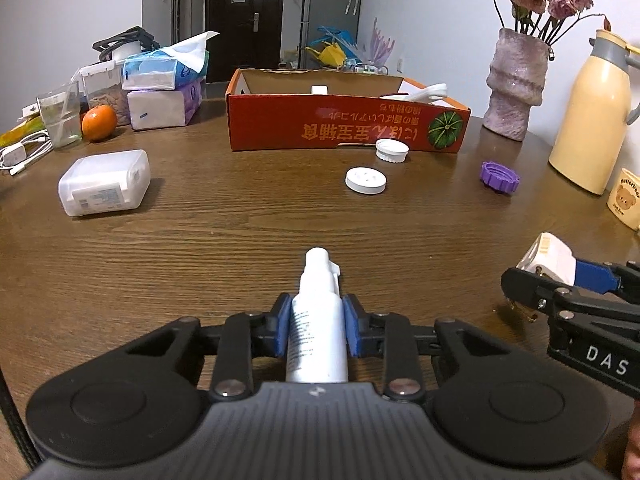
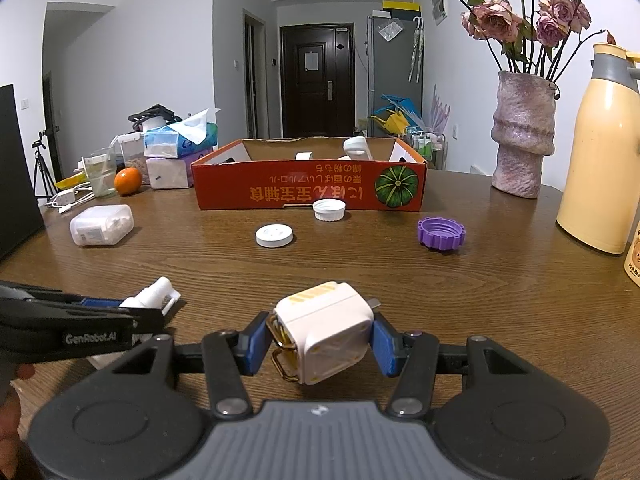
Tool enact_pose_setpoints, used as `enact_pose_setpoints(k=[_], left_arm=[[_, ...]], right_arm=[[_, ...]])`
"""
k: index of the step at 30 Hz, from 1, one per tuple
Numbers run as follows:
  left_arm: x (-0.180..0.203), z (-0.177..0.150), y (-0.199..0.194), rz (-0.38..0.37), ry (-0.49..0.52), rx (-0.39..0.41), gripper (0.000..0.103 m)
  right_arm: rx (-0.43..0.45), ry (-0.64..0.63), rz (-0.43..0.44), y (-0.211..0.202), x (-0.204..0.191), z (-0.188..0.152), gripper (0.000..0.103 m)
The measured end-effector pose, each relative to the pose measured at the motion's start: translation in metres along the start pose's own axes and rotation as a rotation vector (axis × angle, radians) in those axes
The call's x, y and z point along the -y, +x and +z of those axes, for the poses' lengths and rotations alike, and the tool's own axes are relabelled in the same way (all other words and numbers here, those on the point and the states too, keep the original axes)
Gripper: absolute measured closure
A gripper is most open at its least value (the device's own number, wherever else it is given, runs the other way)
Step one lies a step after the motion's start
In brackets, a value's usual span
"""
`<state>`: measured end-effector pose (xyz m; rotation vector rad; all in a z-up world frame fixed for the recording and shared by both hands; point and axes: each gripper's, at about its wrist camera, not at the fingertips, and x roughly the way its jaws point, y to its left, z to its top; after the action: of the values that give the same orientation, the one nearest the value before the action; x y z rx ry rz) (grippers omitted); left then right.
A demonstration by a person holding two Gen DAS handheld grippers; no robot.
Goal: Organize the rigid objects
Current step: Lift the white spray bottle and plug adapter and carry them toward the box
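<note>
Spray bottle (image 1: 318,320) points boxward (nozzle seemingly forward).

**What the two wrist views leave hidden or cut off**

In the left wrist view, the spray bottle (image 1: 318,320) loses its base behind the camera housing at 6 o'clock. The print on its label is too small to read. The yellow flask (image 1: 592,116) and the bear mug (image 1: 626,200) are cropped by the edge at 3 o'clock. Inside the red cardboard box (image 1: 344,120), the near wall hides most of the white items. In the right wrist view, the left gripper (image 2: 160,312) covers the bottle's body at 9 o'clock, and the label on the white plastic case (image 2: 100,226) is unreadable.
</note>
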<state>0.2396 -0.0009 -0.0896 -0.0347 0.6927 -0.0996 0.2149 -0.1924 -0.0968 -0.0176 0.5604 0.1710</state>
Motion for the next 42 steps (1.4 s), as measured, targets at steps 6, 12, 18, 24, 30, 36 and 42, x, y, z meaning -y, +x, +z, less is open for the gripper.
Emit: enact_pose_setpoints(k=[6,12,18,24,30,36,42], left_arm=[[0.002,0.001,-0.007,-0.001,0.006,0.033,0.074],[0.002,0.007,-0.018,0.003,-0.001,0.081,0.074],[0.0,0.017,-0.03,0.006,-0.008,0.122,0.074],[-0.001,0.028,-0.041,0.001,-0.021,0.16,0.075],[-0.002,0.039,-0.05,-0.004,-0.03,0.195,0.075],[-0.003,0.048,-0.053,-0.006,-0.038,0.211,0.075],[-0.004,0.057,-0.056,-0.008,-0.043,0.232,0.075]], right_arm=[[0.008,-0.001,-0.004,-0.001,0.0,0.001,0.051],[0.023,-0.002,-0.003,-0.004,0.0,0.003,0.051],[0.045,0.005,0.0,-0.009,0.0,0.008,0.051],[0.06,0.008,0.002,-0.012,-0.001,0.014,0.051],[0.078,0.003,0.004,-0.014,-0.005,0.022,0.051],[0.094,-0.001,0.004,-0.016,-0.006,0.031,0.051],[0.108,-0.004,0.001,-0.016,-0.007,0.039,0.051]])
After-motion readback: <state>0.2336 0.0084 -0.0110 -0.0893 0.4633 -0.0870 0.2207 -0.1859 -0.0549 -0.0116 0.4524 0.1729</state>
